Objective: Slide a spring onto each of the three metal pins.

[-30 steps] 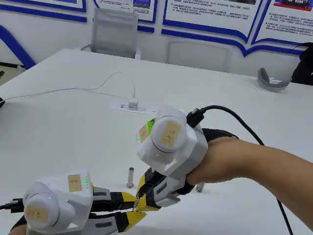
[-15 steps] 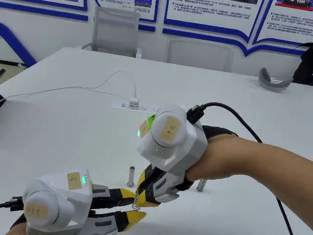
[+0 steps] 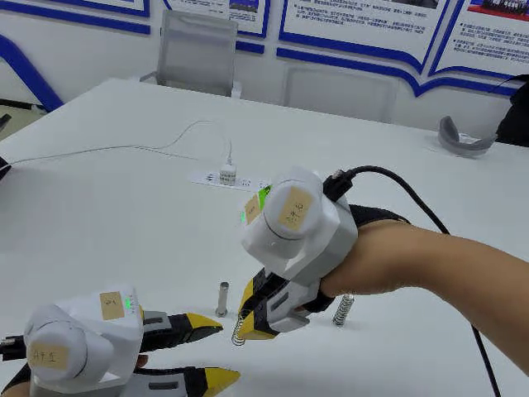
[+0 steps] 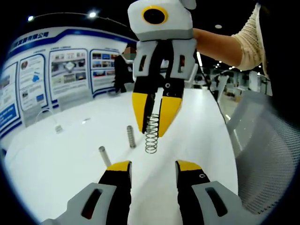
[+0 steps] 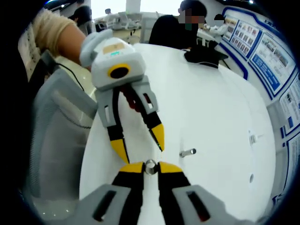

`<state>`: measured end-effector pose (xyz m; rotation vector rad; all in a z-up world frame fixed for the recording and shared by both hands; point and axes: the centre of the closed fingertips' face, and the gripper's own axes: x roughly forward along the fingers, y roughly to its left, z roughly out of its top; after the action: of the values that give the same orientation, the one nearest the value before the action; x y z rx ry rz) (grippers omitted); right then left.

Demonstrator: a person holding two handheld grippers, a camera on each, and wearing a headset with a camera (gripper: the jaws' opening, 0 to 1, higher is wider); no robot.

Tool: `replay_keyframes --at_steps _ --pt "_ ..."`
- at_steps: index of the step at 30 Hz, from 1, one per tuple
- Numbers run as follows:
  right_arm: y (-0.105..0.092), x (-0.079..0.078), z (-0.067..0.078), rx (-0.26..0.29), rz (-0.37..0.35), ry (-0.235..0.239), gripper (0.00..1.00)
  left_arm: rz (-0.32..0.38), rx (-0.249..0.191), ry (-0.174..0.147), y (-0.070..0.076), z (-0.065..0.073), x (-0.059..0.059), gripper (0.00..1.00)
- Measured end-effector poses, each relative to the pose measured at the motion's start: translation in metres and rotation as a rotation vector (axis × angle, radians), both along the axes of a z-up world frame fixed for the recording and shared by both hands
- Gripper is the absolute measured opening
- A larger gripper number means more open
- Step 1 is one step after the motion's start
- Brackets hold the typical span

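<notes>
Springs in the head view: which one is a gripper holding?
The spring pinched by the right gripper, beside the bare pin; the other spring stands ungripped on the table, farther right.

We are in an office-style meeting or demonstration room. A wide white counter (image 3: 91,215) has a grey mesh-backed office chair (image 3: 196,54) at its far side and a white power strip (image 3: 202,179) lying on it. Blue-bordered printed information boards (image 3: 364,25) line the wall. In the right gripper view, people in dark clothes (image 5: 168,30) sit beyond the counter's end.
</notes>
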<state>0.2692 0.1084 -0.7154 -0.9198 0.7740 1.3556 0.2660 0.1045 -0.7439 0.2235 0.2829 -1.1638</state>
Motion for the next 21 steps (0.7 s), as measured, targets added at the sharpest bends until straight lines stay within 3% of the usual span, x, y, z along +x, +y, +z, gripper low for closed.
replay_keyframes --at_steps 21 --pt "-0.005 0.035 0.015 0.009 -0.056 -0.034 0.12 0.045 -0.002 0.03 0.007 -0.005 0.004 0.52"
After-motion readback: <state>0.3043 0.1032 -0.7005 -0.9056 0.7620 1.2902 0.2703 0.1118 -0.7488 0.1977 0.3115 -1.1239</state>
